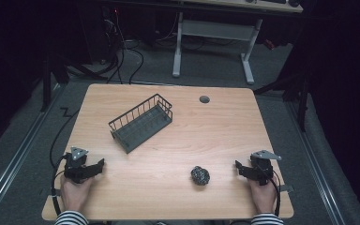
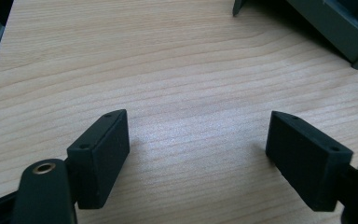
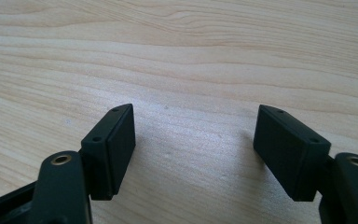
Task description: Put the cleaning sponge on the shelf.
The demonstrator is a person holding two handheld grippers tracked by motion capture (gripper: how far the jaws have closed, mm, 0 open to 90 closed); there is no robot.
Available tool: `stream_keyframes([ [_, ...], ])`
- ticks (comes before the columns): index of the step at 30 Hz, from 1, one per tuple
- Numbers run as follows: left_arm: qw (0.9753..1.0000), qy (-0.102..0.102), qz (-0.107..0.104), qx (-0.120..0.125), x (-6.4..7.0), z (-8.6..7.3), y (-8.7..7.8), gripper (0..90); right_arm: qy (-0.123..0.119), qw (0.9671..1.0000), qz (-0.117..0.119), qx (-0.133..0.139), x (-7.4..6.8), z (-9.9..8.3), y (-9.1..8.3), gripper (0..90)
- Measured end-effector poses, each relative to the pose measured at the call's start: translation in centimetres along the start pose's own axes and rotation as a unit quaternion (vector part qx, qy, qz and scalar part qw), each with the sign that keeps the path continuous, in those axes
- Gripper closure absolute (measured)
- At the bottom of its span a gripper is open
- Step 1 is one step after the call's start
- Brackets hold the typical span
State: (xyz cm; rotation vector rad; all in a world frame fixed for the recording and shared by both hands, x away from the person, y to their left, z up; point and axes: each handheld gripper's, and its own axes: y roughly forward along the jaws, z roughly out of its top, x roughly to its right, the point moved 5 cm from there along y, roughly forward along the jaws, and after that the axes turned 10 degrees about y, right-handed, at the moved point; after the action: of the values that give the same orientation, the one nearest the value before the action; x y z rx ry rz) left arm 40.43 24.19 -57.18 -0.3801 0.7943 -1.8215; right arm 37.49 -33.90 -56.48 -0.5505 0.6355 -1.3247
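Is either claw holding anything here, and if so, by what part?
Nothing is held. The left claw and right claw are both open over bare wood; the dark crumpled ball and dark wire basket sit untouched.

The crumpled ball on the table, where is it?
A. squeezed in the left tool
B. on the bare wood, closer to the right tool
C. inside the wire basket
B: the crumpled ball lies on the table, near the right tool, apart from the wire basket.
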Motion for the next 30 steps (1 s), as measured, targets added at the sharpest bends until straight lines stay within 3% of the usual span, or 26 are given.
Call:
stream_keyframes([
  [4, 1.0, -0.006, -0.003, 0.0, -0.1, 0.1, 0.0, 21.9, 0.0, 1.0, 0.0, 0.0, 0.0, 0.0, 0.0, 29.9],
  [9, 0.999, -0.031, -0.021, 0.023, 0.1, 0.6, -0.2, 18.0, 0.0, 1.0, 0.0, 0.0, 0.0, 0.0, 0.0, 29.9],
  [19, 0.9967, -0.04, -0.059, 0.039, 1.0, 1.5, -1.3, 20.6, 0.0, 1.0, 0.0, 0.0, 0.0, 0.0, 0.0, 29.8],
  [24, 0.9957, -0.033, -0.073, 0.047, 1.6, 2.7, -2.3, 20.5, 0.0, 1.0, 0.0, 0.0, 0.0, 0.0, 0.0, 29.8],
  [27, 0.9953, -0.013, -0.08, 0.052, 2.4, 4.1, -3.0, 17.3, -0.002, 1.0, -0.001, 0.0, -0.1, 0.0, 0.0, 29.9],
  [30, 0.9953, -0.005, -0.079, 0.056, 2.7, 5.0, -3.4, 15.9, -0.002, 1.0, -0.001, 0.0, -0.1, 0.0, 0.0, 29.9],
])
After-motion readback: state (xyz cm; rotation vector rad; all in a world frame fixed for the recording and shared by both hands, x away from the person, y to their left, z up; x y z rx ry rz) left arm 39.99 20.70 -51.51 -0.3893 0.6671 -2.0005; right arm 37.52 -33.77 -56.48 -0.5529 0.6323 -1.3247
